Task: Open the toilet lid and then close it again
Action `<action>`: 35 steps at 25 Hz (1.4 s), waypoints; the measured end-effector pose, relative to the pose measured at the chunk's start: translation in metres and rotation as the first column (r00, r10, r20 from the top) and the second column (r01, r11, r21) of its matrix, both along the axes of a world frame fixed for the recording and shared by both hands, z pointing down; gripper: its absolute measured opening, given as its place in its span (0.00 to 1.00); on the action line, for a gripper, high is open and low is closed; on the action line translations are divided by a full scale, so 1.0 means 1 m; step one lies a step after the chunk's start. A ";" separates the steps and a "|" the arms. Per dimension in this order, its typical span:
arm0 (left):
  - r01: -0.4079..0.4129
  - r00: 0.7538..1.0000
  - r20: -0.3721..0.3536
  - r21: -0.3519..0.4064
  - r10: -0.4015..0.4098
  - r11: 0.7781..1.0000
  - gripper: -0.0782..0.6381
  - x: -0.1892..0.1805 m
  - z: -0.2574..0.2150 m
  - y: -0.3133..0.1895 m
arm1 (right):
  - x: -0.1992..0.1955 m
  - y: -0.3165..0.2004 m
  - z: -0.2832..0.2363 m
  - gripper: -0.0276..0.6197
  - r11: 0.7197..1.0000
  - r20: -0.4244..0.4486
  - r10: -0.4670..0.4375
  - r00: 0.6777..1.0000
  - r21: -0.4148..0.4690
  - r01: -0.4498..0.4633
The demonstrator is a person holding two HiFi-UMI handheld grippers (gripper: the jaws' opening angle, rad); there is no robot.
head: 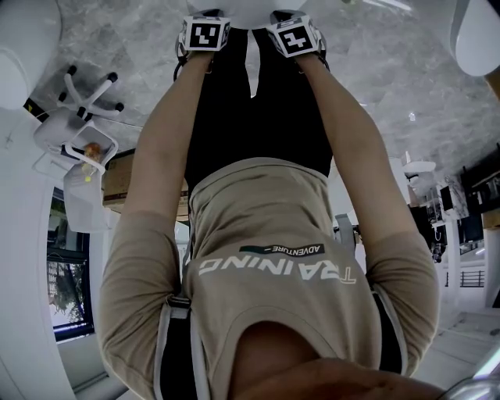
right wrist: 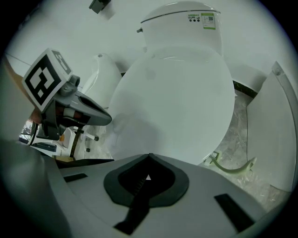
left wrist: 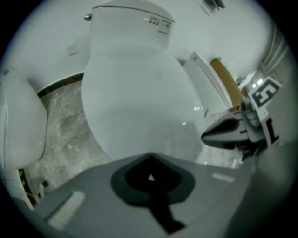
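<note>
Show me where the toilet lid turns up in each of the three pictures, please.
Head view: toilet lid, probably the white sliver at top centre.
Left gripper view: toilet lid fills the middle, closed.
Right gripper view: toilet lid fills the middle, closed.
Shared landmark: the tank behind it, in both gripper views only.

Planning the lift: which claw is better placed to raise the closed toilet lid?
Nearly even; left, slightly. Both shut claws hover over the closed toilet lid: right claw near its right rim, left claw near its left rim, where that edge appears marginally closer.
</note>
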State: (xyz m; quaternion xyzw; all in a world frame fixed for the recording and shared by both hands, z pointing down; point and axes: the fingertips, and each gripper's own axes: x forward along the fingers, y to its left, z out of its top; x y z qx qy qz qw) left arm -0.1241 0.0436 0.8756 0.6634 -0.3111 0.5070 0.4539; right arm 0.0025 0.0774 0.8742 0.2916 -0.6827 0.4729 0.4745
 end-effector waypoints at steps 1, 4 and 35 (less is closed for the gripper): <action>0.006 1.000 -0.011 0.014 -0.006 1.000 0.11 0.003 -0.004 -0.006 | -0.001 -0.003 -0.003 0.06 1.000 0.008 -0.004 1.000 0.009 0.004; -0.014 0.999 -0.030 0.044 0.015 0.999 0.11 0.012 -0.017 -0.020 | -0.004 -0.013 -0.013 0.06 0.999 0.025 -0.009 1.000 0.044 0.008; -0.010 0.971 -0.203 0.505 0.130 0.863 0.11 0.033 -0.304 -0.133 | -0.004 -0.145 -0.288 0.06 0.866 0.180 0.106 0.978 0.467 -0.179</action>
